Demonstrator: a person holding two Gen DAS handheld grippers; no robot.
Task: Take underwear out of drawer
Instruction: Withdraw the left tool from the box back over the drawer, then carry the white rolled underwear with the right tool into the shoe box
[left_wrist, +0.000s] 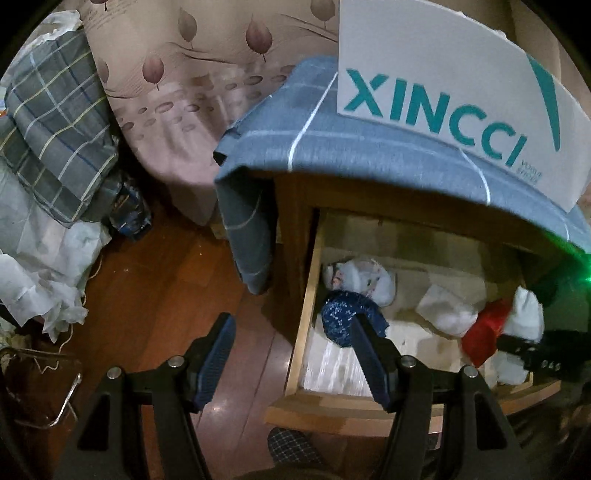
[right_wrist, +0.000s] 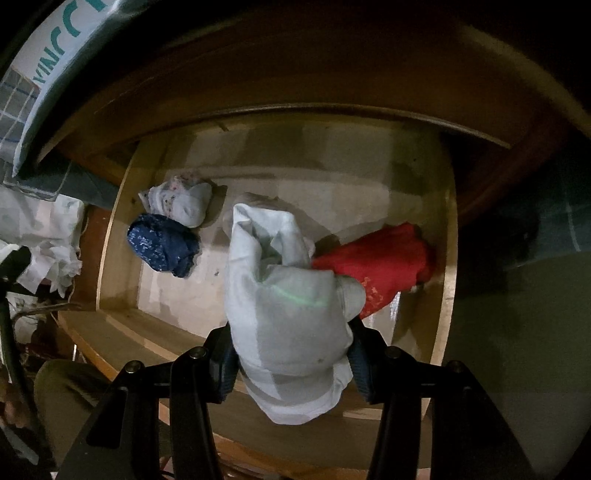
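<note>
Teal letters are reading "XINCCI" on the white box (left_wrist: 443, 99) sitting above my open drawer (right_wrist: 110, 236). My right gripper (right_wrist: 291, 354) is clamping the pale underwear (right_wrist: 284, 295) over the drawer, beside a red piece (right_wrist: 380, 266). My left gripper (left_wrist: 291, 354) is hanging open and empty near the navy bundle (left_wrist: 340, 314).

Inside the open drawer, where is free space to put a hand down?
Bare drawer floor lies between the dark blue bundle and the front wall, and along the back. It is crowded at the right, where the right gripper holds the white garment beside the red one.
</note>
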